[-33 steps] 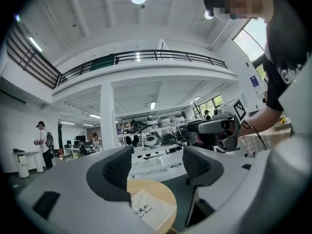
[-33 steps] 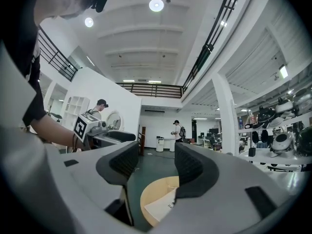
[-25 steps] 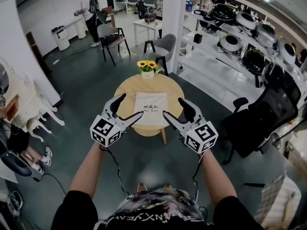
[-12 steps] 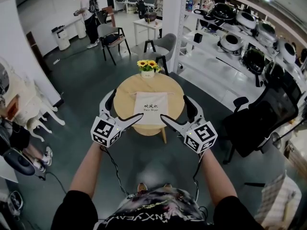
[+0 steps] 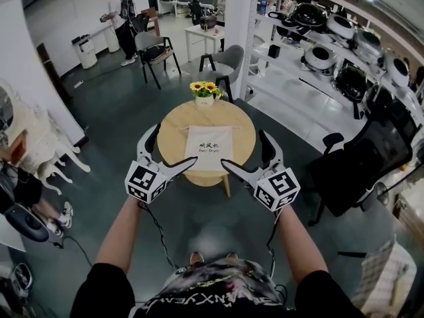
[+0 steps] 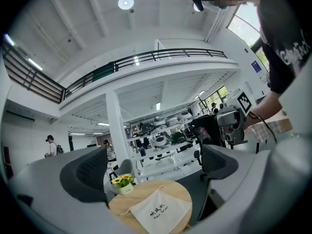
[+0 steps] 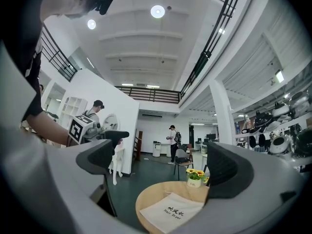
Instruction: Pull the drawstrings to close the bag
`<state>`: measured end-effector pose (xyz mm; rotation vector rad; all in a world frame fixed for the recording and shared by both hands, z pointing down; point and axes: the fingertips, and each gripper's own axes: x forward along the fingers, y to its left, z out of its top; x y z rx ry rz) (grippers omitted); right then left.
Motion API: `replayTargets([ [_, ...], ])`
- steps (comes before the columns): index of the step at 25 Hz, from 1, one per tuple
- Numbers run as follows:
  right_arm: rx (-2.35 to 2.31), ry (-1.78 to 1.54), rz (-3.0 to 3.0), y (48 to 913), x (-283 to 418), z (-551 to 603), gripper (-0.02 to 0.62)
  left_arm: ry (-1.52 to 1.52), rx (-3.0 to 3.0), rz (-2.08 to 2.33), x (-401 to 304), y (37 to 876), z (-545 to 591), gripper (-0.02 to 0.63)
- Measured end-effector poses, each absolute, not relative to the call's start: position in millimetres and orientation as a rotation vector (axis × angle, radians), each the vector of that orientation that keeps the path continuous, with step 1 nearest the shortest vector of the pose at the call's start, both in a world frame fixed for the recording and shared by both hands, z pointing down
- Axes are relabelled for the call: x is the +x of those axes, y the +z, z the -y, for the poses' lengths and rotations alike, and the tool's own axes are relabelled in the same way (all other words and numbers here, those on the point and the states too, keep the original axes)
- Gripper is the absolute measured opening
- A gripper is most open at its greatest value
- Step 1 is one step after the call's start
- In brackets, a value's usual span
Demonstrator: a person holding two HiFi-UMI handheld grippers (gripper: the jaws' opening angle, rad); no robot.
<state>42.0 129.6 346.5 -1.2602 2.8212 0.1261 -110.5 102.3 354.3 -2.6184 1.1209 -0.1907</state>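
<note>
Left tongs (image 5: 174, 146) spread wide, nothing between them. Right tongs (image 5: 244, 149) opening, and I see nothing between those either. I hold both in the air, short of the round table (image 5: 173, 121). Bag (image 5: 209, 148) lies flat on the table, ahead of both tongs and between them, touching neither. Flower pot (image 5: 204, 93) stands beyond the bag at the table's far edge.

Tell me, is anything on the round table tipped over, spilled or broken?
Nothing stands out. The white drawstring bag lies flat in the middle of the round wooden table, and the small pot of sunflowers stands upright at the table's far edge. Nothing is spilled.
</note>
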Motion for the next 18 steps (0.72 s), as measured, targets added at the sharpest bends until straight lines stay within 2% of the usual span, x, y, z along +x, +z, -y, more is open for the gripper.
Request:
replayTargets([
  [18,-1.249,0.145,-2.839,349.4,49.1,-128.4,0.584,-0.191,-2.625,-1.152,-107.5,356.6,-103.4,0.586],
])
